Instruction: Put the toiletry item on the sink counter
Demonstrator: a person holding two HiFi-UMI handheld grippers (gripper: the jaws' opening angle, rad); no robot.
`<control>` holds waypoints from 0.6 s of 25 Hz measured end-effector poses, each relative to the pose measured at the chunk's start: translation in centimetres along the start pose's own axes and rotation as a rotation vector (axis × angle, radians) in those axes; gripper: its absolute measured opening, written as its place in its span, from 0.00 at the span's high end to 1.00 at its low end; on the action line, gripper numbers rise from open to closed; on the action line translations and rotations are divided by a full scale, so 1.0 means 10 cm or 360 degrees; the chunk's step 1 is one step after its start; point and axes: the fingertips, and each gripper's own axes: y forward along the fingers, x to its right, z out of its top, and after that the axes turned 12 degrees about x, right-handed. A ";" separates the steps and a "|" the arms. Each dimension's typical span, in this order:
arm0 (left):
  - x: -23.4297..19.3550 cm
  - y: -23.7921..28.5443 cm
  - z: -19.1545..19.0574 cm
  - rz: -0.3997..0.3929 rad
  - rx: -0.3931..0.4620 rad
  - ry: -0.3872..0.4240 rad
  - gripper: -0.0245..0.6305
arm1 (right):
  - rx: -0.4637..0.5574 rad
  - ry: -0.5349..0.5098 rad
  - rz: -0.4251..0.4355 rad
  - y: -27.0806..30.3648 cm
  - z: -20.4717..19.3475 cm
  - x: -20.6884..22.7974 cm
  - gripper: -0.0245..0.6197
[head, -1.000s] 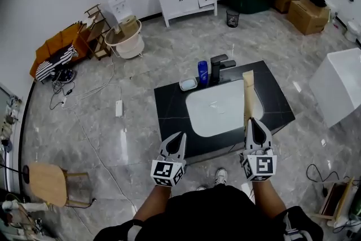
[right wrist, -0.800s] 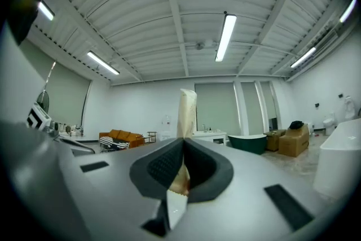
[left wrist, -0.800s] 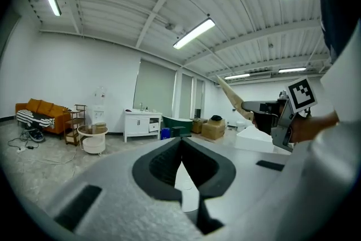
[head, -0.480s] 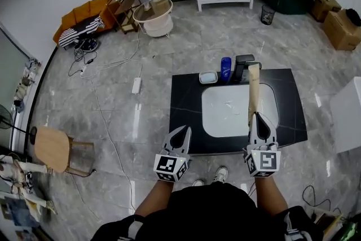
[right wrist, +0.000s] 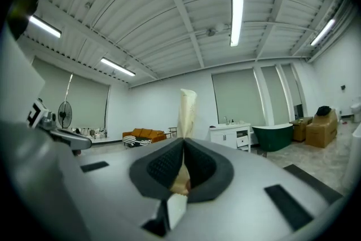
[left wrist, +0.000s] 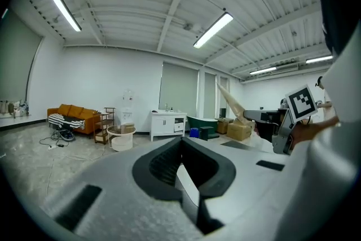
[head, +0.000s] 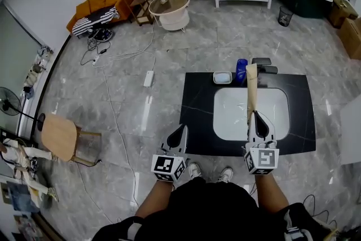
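Head view. A: Where is the tube (head: 251,90)?
B: The right gripper (head: 255,119) has it clenched by its near end. It stands right of frame centre, over the basin (head: 231,115), and is not yet on the counter (head: 197,115).
A: Does the right gripper view agree?
B: Yes. The jaws pinch the tube's base and its body rises straight up between them. My judgement is that an end grip leaves the rest of the tube free to be lowered and laid flat.
A: Left gripper (head: 181,131)?
B: Closed on nothing. It sits low by the counter's near-left edge, probably parked out of the way.
A: Where should the tube go?
B: The bottle (head: 241,71), dish (head: 222,77) and faucet (head: 264,69) crowd the back rim. The bare black surface beside the basin looks easier.
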 end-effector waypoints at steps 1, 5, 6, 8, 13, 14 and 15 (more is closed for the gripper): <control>-0.04 0.01 0.00 0.0000 0.0003 0.0007 0.95 | 0.0001 0.0003 0.0008 0.04 -0.02 -0.04 0.95; -0.22 0.02 -0.02 0.0005 0.0002 0.0002 0.95 | -0.0001 0.0018 0.0019 0.18 -0.09 -0.20 0.95; -0.26 0.03 -0.03 0.0002 0.0003 0.0001 0.95 | -0.0005 0.0014 0.0022 0.21 -0.12 -0.24 0.95; -0.32 0.05 -0.04 -0.0005 0.0001 -0.0004 0.95 | -0.0035 0.0023 0.0021 0.27 -0.23 -0.32 0.95; -0.48 0.03 -0.08 -0.0004 -0.0011 -0.0017 0.95 | -0.0155 0.0079 0.0034 0.34 -0.58 -0.55 0.95; -0.52 0.03 -0.09 0.0003 -0.0012 -0.0019 0.95 | -0.0177 0.0088 0.0042 0.36 -0.64 -0.60 0.95; -0.57 0.02 -0.10 0.0014 -0.0012 -0.0022 0.95 | -0.0195 0.0097 0.0050 0.40 -0.69 -0.65 0.95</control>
